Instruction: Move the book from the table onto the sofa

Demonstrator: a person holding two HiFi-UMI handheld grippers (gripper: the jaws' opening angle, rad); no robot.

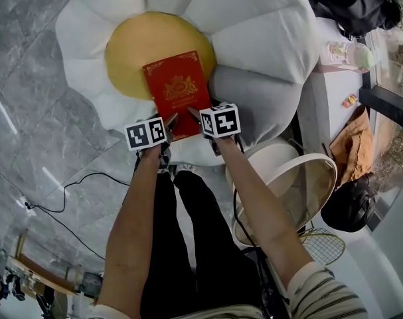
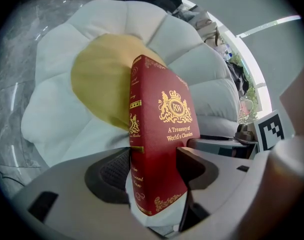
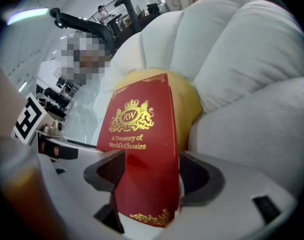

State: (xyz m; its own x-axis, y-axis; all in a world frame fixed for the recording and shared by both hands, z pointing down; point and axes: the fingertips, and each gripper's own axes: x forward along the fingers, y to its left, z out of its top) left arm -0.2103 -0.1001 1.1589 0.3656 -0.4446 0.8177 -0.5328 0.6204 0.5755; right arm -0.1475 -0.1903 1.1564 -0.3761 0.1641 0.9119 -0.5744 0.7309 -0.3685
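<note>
Book over the sofa, far end at its yellow centre, long axis running straight away from the person. Near short edge clamped by left tongs and right tongs, equally close.

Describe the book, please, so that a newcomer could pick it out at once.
Find the big flower-shaped sofa with white petals. At its yellow centre's near edge is a red hardback book. Its gold crest and the title A Treasury of World's Classics set it apart from the plain petals around it.
</note>
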